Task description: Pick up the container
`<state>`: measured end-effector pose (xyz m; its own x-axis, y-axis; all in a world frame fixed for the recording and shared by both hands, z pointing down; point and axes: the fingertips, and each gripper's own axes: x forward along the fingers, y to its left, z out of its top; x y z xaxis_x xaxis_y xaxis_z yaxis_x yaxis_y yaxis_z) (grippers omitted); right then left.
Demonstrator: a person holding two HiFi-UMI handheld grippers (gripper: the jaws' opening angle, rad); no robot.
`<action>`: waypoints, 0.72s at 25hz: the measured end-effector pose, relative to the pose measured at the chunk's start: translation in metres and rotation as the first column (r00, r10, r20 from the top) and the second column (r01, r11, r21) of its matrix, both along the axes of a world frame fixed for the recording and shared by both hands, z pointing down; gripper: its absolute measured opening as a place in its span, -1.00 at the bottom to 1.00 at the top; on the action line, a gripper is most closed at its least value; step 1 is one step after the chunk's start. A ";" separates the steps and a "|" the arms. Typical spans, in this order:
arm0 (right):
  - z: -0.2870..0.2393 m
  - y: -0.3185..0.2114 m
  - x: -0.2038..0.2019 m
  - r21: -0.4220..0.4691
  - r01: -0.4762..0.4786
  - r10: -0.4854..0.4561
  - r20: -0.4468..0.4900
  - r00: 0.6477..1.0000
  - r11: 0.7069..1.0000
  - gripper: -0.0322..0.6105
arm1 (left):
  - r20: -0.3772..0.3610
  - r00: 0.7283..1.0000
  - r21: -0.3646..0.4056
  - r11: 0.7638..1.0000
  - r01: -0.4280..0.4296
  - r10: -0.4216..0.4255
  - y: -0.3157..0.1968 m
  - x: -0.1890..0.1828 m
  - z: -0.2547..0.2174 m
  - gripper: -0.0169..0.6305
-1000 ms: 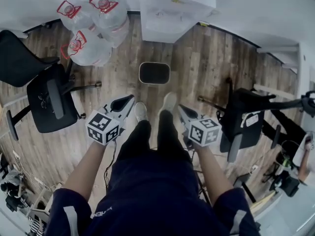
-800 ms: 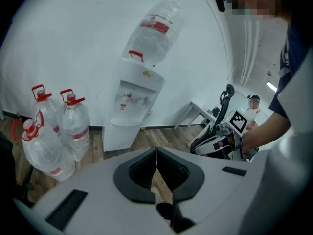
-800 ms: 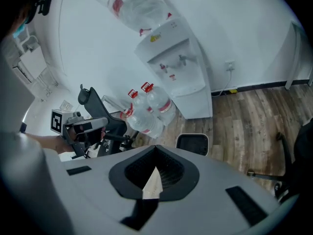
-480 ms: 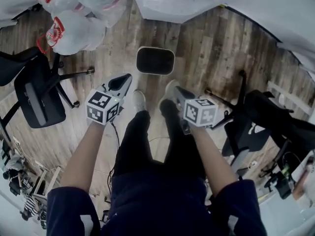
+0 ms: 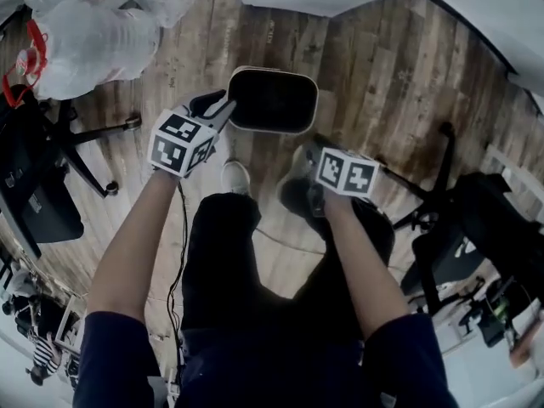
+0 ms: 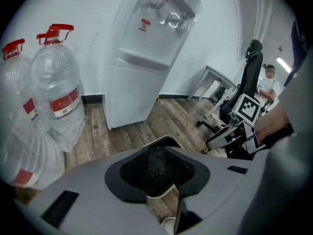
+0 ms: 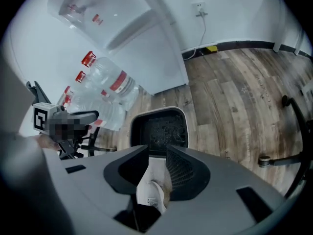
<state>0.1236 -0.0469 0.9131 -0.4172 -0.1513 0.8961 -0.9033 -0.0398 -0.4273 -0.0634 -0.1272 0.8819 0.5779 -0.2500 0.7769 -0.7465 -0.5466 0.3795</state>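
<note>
The container (image 5: pixel 272 100) is a rounded bin with a white rim and a dark mesh inside, and it stands on the wooden floor in front of the person's feet. My left gripper (image 5: pixel 223 107) reaches its left rim, and its jaws are opening. In the left gripper view the container (image 6: pixel 157 163) shows through the gap of the left gripper (image 6: pixel 159 175), and nothing is pressed. My right gripper (image 5: pixel 306 149) hovers just short of the container's near right corner with its jaws opening. Between the jaws of the right gripper (image 7: pixel 155 169) only a white shoe and floor show, with the container (image 7: pixel 159 129) beyond.
Large water bottles (image 5: pixel 85 45) with red handles lie at the far left. A white water dispenser (image 6: pixel 146 58) stands behind the container against the wall. Office chairs stand to the left (image 5: pixel 34 194) and right (image 5: pixel 476 228). The person's white shoes (image 5: pixel 235 177) are just behind the container.
The view has dropped closer to the floor and the container looks bigger. Both grippers have moved forward to it, the left one up to its left rim.
</note>
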 end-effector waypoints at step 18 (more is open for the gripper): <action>0.179 0.011 0.027 -0.067 -0.300 0.294 -0.085 0.952 0.952 -0.35 | 0.243 0.926 -0.114 0.956 -0.269 0.290 -0.032 0.005 0.210 -0.30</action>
<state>0.1502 -0.0356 1.0916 -0.2966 -0.1869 0.9365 -0.8743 -0.3415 -0.3450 -0.0584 -0.1589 1.0919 0.3962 -0.0407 0.9172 -0.6447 -0.7237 0.2464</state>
